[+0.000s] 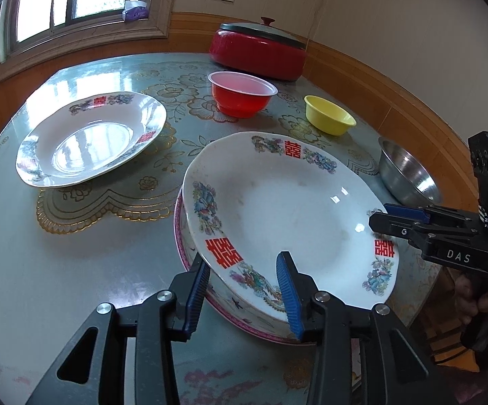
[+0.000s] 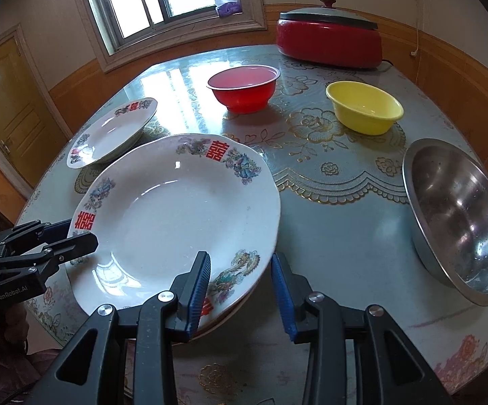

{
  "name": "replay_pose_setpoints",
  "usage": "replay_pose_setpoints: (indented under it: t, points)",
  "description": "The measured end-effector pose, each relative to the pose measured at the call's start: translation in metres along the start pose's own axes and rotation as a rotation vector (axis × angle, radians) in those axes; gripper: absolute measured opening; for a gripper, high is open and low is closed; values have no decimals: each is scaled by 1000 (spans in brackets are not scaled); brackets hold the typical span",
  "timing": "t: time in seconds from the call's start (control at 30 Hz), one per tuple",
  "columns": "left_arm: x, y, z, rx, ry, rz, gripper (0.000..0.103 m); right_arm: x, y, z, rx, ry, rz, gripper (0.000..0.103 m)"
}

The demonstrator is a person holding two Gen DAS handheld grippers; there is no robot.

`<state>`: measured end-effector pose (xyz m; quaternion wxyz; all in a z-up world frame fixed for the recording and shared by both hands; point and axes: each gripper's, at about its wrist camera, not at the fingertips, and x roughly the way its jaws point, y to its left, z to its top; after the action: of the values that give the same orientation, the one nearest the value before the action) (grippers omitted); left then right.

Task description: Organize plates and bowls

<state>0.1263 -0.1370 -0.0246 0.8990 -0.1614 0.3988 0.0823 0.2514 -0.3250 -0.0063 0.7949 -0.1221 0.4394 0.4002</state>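
Both tools straddle the white, flower-rimmed ceramic plate (image 1: 287,209): left tool (image 1: 247,290) at seven o'clock, right tool (image 2: 240,290) at three, jaws part-open, gripping nothing. We should back off level.

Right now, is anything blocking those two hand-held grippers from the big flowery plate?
Nothing visible does. The left hand-held gripper and the right hand-held gripper each have the plate rim between their open fingers. It rests on a pink-rimmed plate.
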Motion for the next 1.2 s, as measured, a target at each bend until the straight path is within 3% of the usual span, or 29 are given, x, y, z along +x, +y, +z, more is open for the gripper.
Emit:
replay_pose_setpoints:
  t: [0.43,0.73,1.0,1.2]
  points:
    - [-14,-4,-8,-9,-18,30,46,-4,12,-4,-162,4,-41,36]
    - [-26,11,-18,-89,-40,86,50,11,-3,21,-58,-18,-13,38]
    - [-36,33,-23,-160,-61,150,50,16,7,21,-135,3,-21,36]
    - [-36,37,-20,-170,-70,160,50,15,6,24,-104,-1,-29,36]
